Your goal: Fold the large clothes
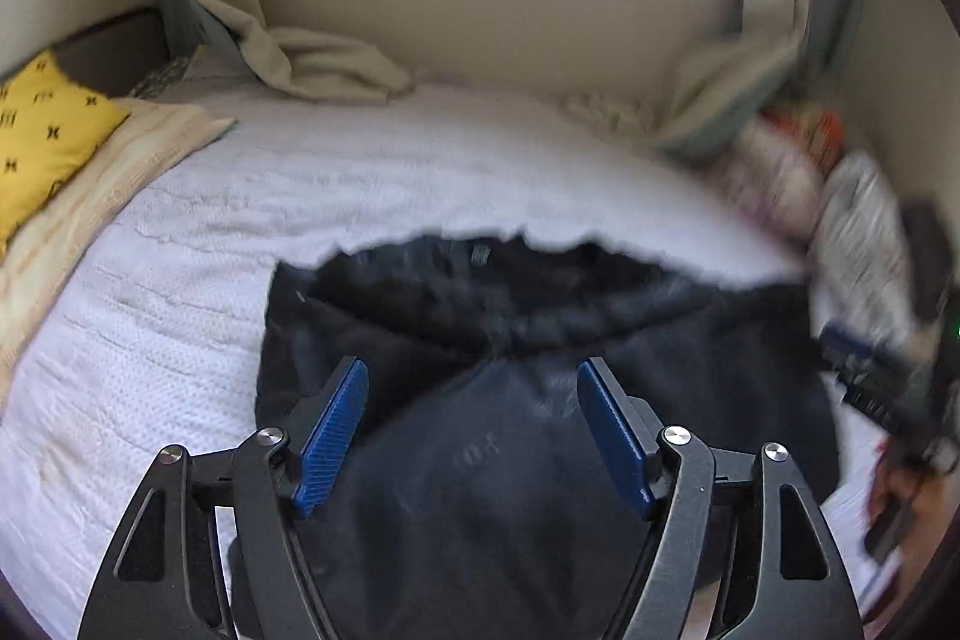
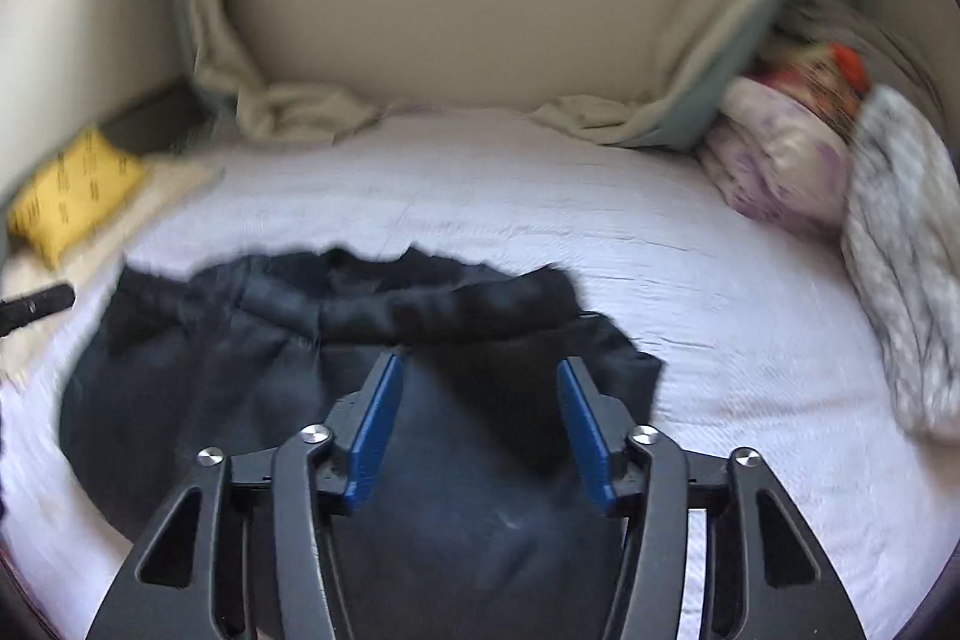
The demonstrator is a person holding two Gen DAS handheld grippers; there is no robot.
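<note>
A large dark navy garment (image 1: pixel 480 400) lies spread on the white bed cover (image 1: pixel 180 280), its gathered waistband at the far side. My left gripper (image 1: pixel 474 376) is open and empty, hovering just above the garment's middle. In the right wrist view the same garment (image 2: pixel 240 370) lies below my right gripper (image 2: pixel 477 370), which is open and empty above the cloth near its right part. The right gripper also shows, blurred, at the right edge of the left wrist view (image 1: pixel 882 376). The tip of the left gripper shows at the left edge of the right wrist view (image 2: pixel 36 307).
A yellow cushion (image 1: pixel 42 136) lies on a cream blanket (image 1: pixel 90 196) at the left. Folded patterned bedding (image 2: pixel 780 160) and a grey-white quilt (image 2: pixel 900 268) are stacked at the right. Beige curtains (image 2: pixel 300 106) pool by the wall below a window sill.
</note>
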